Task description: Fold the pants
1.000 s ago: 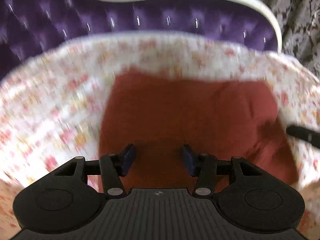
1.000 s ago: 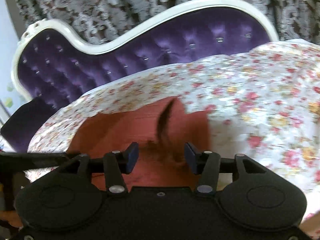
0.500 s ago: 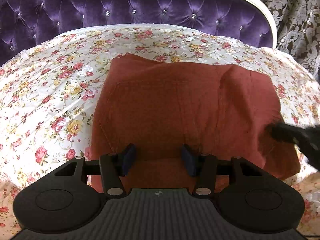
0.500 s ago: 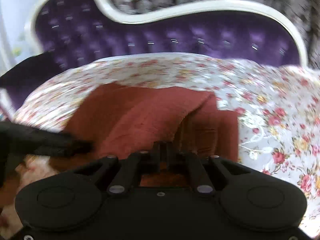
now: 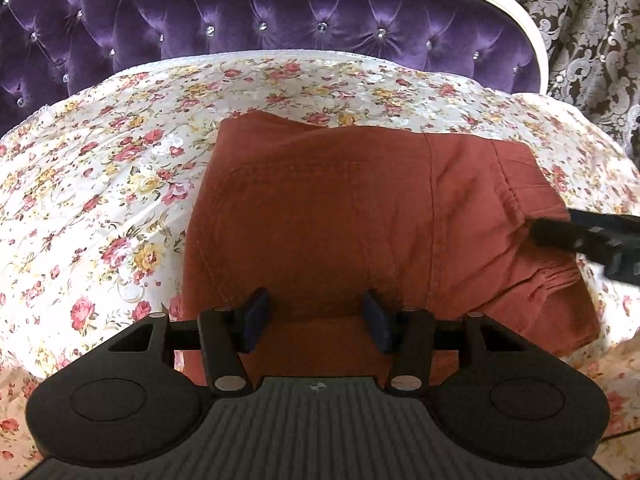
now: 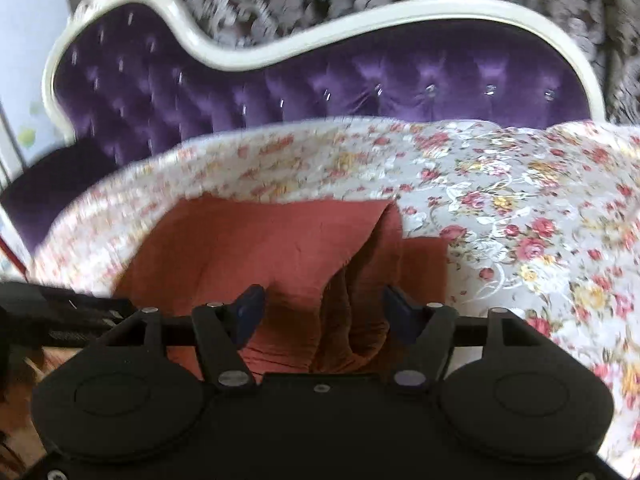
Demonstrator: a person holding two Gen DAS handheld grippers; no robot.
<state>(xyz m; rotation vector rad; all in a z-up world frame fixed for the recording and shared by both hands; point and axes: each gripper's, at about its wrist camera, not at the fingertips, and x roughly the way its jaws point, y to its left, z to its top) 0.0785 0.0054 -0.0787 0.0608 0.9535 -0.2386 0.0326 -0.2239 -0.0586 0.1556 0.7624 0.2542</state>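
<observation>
The rust-red pants (image 5: 344, 216) lie folded into a compact stack on the floral sheet (image 5: 100, 184). My left gripper (image 5: 316, 316) is open and empty, its blue pads over the stack's near edge. The right gripper's black finger (image 5: 560, 234) shows at the right, by the stack's right edge. In the right wrist view the pants (image 6: 280, 248) lie ahead, with a raised fold (image 6: 360, 300) between the pads. My right gripper (image 6: 324, 312) is open there, holding nothing.
A purple tufted headboard (image 5: 280, 28) with a white frame (image 6: 248, 52) stands behind the bed. Patterned curtains (image 5: 592, 24) hang behind it. The left gripper's body (image 6: 60, 316) shows at the left of the right wrist view.
My right gripper closed on the pants' right edge half a second ago and has now opened, letting the fold go. My left gripper stayed open over the near edge.
</observation>
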